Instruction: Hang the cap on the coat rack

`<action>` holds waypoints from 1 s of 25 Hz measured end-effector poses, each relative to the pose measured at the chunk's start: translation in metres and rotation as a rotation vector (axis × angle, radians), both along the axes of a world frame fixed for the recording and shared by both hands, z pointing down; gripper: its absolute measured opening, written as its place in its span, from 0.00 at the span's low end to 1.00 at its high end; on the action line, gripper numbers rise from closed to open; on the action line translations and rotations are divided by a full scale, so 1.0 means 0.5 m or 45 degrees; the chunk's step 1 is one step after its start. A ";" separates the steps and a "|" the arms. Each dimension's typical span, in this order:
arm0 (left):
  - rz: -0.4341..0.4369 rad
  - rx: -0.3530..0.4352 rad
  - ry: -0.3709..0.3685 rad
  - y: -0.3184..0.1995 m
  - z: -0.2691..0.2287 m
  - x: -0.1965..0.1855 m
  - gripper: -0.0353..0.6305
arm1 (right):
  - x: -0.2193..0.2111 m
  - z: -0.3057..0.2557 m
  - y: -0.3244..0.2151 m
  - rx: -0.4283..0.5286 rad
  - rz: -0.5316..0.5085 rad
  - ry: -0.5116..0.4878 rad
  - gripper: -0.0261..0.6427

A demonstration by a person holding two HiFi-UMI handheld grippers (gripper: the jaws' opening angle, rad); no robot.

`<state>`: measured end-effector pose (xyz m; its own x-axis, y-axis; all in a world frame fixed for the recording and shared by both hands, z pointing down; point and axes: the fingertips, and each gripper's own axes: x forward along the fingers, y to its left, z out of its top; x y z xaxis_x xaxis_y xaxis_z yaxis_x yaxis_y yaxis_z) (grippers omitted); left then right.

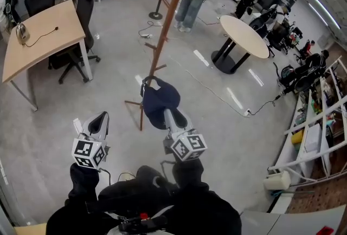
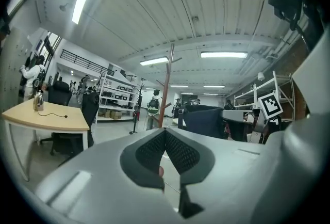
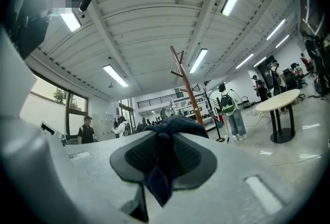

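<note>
Closest to you are your own dark sleeves (image 1: 84, 182), then the two marker cubes, so let's go from there. Your right gripper (image 1: 169, 116) has its jaws closed on the cap (image 1: 161, 101). They're partway shut, with a fold of the navy fabric pinched between the pads and the rest of the cap hanging loose off the front. Your left gripper (image 1: 99, 119) has its jaws together and nothing in them, off to the side and apart from the cap.

The cap's up in the air, not on anything yet. From the head view it sits right by the lower stretch of the coat rack (image 1: 168, 17), just below a short peg (image 1: 159, 68). Can't tell if it's touching the pole.

Stuff I'd watch for:
- You've only got a fold of cloth. If it snags on a peg while you lift, I reckon it could pull out of the jaws and end up on the floor.
- The cap is floppy, so the opening might just slide off the peg rather than catch.
- The rack is freestanding. Shove it with the gripper and it could wobble or tip.
- There's a cable (image 1: 217, 93) running over the floor near the base, so mind your feet.

Count: one cap, one coat rack, two grippers, two tables (a wooden table (image 1: 38, 39) and a round table (image 1: 244, 33)).
</note>
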<state>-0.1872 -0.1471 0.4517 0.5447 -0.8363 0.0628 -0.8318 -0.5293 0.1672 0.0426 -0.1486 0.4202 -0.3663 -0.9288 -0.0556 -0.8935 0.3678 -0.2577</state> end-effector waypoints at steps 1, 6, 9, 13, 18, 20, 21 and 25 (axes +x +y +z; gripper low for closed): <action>0.011 -0.001 0.001 -0.007 0.001 0.004 0.06 | 0.004 -0.003 -0.007 0.005 0.011 0.003 0.16; 0.055 -0.011 0.004 -0.049 0.010 0.031 0.06 | 0.035 -0.008 -0.041 0.024 0.067 -0.001 0.16; 0.064 -0.007 0.002 -0.074 0.016 0.040 0.06 | 0.052 -0.004 -0.062 0.031 0.087 -0.003 0.16; 0.044 -0.010 0.005 -0.131 0.025 0.045 0.06 | 0.068 0.000 -0.110 0.043 0.095 -0.020 0.16; 0.058 -0.002 -0.006 -0.184 0.018 0.066 0.06 | 0.086 -0.015 -0.154 0.072 0.103 -0.041 0.16; 0.064 0.005 -0.010 -0.207 0.013 0.076 0.06 | 0.094 -0.020 -0.175 0.090 0.104 -0.044 0.16; 0.067 0.007 -0.013 -0.219 0.012 0.082 0.06 | 0.100 -0.021 -0.186 0.097 0.107 -0.044 0.16; 0.081 0.002 -0.023 -0.256 0.013 0.100 0.06 | 0.118 -0.027 -0.223 0.116 0.122 -0.055 0.16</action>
